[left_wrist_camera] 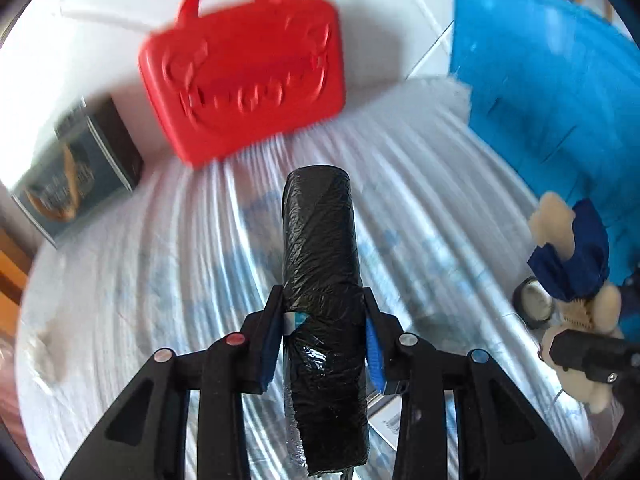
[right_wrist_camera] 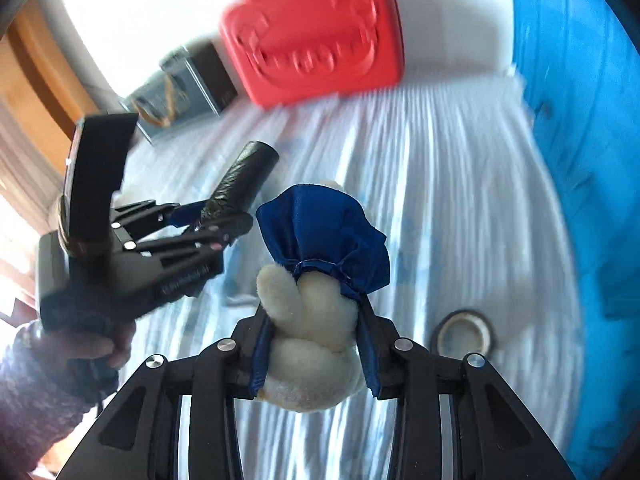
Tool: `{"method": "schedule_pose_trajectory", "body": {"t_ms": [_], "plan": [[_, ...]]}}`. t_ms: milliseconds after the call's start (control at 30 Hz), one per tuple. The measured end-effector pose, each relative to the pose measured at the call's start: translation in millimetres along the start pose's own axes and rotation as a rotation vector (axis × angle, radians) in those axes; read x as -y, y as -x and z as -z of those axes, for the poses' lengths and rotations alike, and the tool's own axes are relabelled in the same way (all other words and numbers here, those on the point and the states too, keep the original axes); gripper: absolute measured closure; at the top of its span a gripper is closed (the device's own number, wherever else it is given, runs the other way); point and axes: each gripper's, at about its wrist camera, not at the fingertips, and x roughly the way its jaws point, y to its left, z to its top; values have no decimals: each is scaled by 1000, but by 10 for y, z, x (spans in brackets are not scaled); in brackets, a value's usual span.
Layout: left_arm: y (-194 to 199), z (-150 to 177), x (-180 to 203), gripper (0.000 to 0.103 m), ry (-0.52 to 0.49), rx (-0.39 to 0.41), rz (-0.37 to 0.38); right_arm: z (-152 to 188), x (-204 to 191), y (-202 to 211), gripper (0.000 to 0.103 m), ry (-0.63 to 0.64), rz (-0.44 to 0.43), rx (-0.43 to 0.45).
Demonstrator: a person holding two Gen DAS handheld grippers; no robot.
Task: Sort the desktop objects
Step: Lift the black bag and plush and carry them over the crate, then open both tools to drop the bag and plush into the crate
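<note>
My left gripper (left_wrist_camera: 325, 312) is shut on a black roll of plastic bags (left_wrist_camera: 320, 240) and holds it above the white cloth; the roll points away from me. It also shows in the right wrist view (right_wrist_camera: 240, 184), held by the left gripper (right_wrist_camera: 208, 216). My right gripper (right_wrist_camera: 312, 320) is shut on a cream plush toy in a blue dress (right_wrist_camera: 320, 248), lifted above the cloth. The plush also shows at the right edge of the left wrist view (left_wrist_camera: 572, 256).
A red plastic handbag-shaped case (left_wrist_camera: 244, 64) lies at the far side, with a dark box (left_wrist_camera: 76, 168) to its left. A blue bin (left_wrist_camera: 548, 92) stands at the right. A small round black-rimmed object (right_wrist_camera: 464, 334) lies on the white cloth (left_wrist_camera: 420, 184).
</note>
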Motion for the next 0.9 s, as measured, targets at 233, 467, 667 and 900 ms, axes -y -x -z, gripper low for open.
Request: {"method": "schedule_pose_trajectory", "body": {"t_ms": [233, 467, 667, 900], "plan": [[1241, -431, 468, 68, -140, 292, -28, 39, -214, 1361, 67, 4, 63, 284], [2022, -896, 1295, 68, -261, 497, 53, 292, -50, 2849, 67, -39, 215, 556], [2326, -1359, 2153, 68, -315, 581, 113, 521, 563, 3870, 66, -124, 340, 732], [2386, -2055, 3142, 68, -348, 570, 157, 372, 1684, 4444, 66, -227, 376, 727]]}}
